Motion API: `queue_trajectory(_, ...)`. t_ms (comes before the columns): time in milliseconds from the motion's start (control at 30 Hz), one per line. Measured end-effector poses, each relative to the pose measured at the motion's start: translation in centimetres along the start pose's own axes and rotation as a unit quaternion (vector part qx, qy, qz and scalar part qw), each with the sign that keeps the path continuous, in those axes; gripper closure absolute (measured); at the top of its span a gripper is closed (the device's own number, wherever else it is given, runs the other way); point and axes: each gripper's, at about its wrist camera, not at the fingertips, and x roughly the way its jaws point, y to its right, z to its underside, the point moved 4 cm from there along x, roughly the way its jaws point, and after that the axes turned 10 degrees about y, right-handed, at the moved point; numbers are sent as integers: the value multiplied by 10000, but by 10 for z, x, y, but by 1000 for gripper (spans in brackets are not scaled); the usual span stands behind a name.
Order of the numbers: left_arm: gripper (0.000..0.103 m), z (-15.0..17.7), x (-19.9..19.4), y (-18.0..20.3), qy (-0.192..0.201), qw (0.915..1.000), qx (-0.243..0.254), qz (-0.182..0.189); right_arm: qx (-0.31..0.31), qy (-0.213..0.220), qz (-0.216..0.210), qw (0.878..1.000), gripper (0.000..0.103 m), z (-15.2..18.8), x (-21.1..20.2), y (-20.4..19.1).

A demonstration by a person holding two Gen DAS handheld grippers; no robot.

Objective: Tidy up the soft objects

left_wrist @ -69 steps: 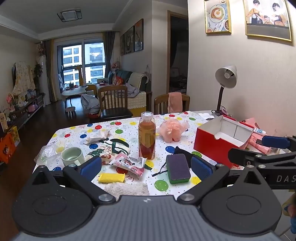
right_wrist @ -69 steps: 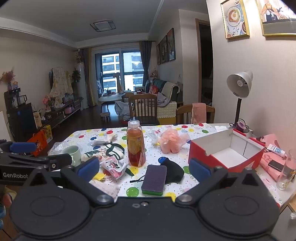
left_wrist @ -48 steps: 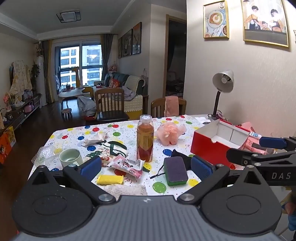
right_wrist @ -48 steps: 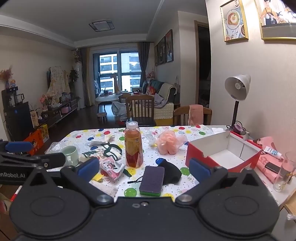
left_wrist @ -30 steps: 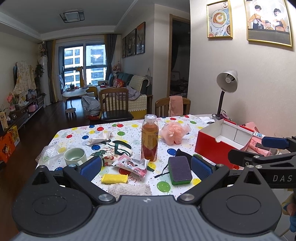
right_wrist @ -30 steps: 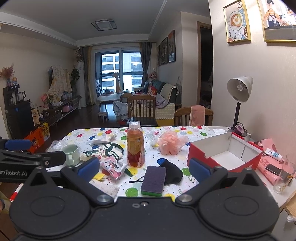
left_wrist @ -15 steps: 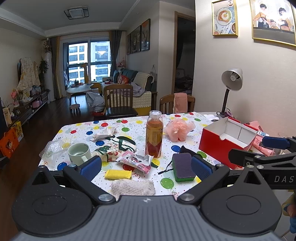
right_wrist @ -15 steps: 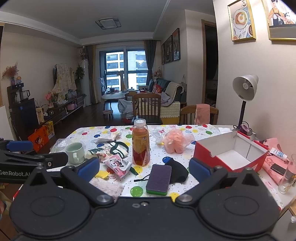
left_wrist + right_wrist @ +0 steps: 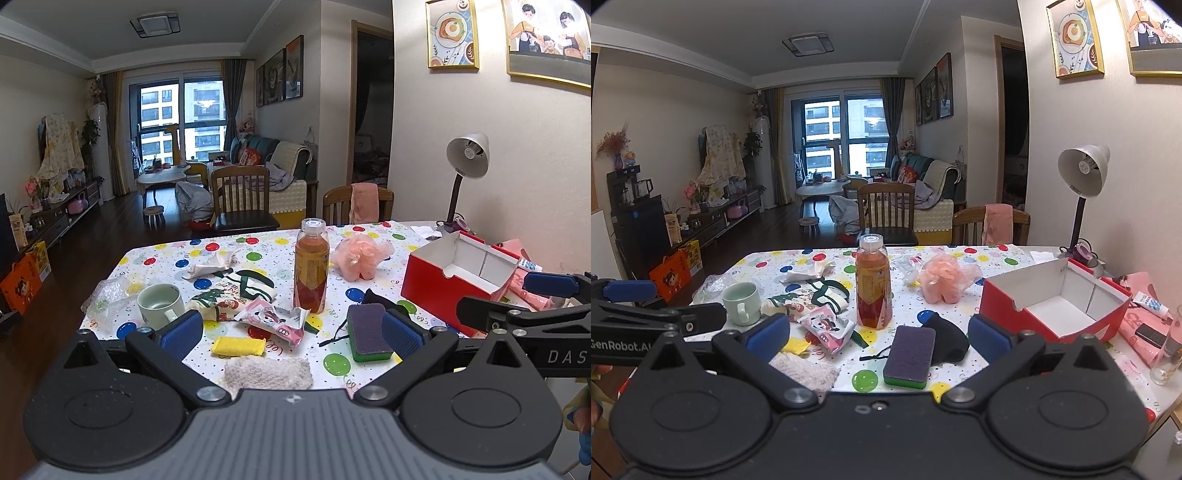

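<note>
Soft things lie on the dotted tablecloth: a purple-and-green sponge [image 9: 369, 332] [image 9: 910, 356], a yellow sponge [image 9: 238, 346], a grey fluffy cloth [image 9: 267, 373] [image 9: 807, 371], a black cloth [image 9: 947, 341] and a pink bath pouf [image 9: 356, 254] [image 9: 942, 277]. An open red box [image 9: 456, 280] [image 9: 1054, 304] stands at the right. My left gripper [image 9: 291, 334] is open and empty, above the near table edge. My right gripper [image 9: 879, 338] is open and empty, beside it on the right.
A juice bottle [image 9: 311, 266] [image 9: 873, 282] stands mid-table. A green mug [image 9: 160, 304], snack packets [image 9: 273, 319], crumpled paper [image 9: 212, 262] and a clear bag [image 9: 107, 295] lie left. A desk lamp [image 9: 465, 173], a glass [image 9: 1167, 354] and pink items sit at the right.
Both grippers have drifted slightly, with the view shifting a little to the left and back. Nothing on the table has moved and both grippers stay open.
</note>
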Motion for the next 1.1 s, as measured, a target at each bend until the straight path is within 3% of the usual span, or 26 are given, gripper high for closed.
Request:
queue_trajectory(733, 0, 2, 13, -4, -134, 9999, -60, 43, 19, -109, -2, 9999, 1, 10, 11, -1)
queue_trajectory(967, 0, -1, 29, -16, -20, 9998, 103, 148, -70, -219, -9, 9997, 2, 8, 38, -6)
queue_trajectory(1100, 0, 10, 50, -26, -209, 9994, 188, 190, -110, -422, 38, 9990, 2, 13, 62, -3)
